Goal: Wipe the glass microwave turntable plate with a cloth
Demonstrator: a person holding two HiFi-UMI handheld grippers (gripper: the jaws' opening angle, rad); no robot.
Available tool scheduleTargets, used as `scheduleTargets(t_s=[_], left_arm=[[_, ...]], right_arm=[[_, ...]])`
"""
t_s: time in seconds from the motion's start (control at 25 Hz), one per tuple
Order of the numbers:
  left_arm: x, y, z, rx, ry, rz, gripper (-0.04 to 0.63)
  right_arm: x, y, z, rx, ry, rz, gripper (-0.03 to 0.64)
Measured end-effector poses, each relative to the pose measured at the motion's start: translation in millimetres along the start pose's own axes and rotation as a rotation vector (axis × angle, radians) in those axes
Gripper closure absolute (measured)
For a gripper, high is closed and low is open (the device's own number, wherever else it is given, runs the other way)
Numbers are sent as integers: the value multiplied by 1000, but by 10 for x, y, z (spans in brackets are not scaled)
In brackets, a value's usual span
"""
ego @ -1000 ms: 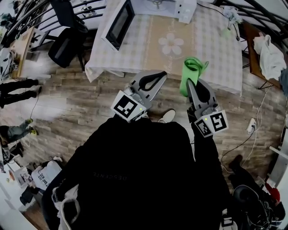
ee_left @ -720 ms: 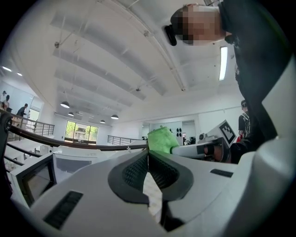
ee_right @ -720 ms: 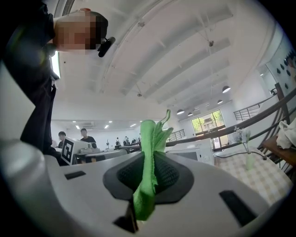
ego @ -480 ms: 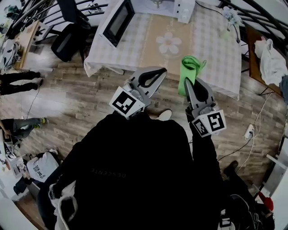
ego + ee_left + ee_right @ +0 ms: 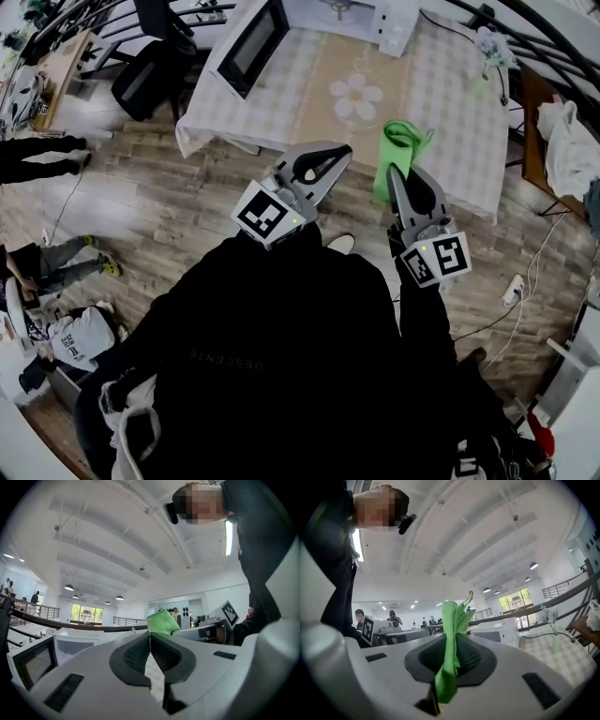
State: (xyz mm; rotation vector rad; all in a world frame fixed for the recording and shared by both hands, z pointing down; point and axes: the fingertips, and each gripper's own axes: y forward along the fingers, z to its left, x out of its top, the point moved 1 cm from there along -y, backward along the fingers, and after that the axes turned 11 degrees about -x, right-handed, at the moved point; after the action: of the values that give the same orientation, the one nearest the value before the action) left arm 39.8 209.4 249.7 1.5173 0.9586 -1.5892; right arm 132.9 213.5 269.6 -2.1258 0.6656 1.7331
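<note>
Cloth [image 5: 398, 148] pinched in right gripper [image 5: 401, 178], left gripper [image 5: 336, 152] closed on nothing, so probably the approach step, next reach into the far microwave [image 5: 366, 19] for the plate.

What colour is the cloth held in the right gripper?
The cloth is bright green; the right gripper view shows it best.

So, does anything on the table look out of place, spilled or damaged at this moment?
Nothing looks spilled or broken. The only thing that stands out is the microwave door, swung wide open on the table. The green cloth is bunched in the right gripper, not lying loose.
</note>
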Motion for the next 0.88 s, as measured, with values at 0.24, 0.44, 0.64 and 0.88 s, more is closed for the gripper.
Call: scheduleTargets(t_s=[0.24, 0.44, 0.64, 0.88], left_arm=[[-82, 146, 476, -18, -25, 4, 574], [-111, 312, 1087, -51, -24, 1, 574], [-118, 469, 1672, -83, -33, 13, 574], [-228, 643, 2158, -141, -30, 7, 574]], right_arm=[[-24, 439, -197, -42, -1, 25, 561], [-22, 1000, -399, -77, -2, 49, 561], [4, 1559, -579, -116, 4, 73, 560], [-110, 2047, -803, -185, 14, 138, 560]])
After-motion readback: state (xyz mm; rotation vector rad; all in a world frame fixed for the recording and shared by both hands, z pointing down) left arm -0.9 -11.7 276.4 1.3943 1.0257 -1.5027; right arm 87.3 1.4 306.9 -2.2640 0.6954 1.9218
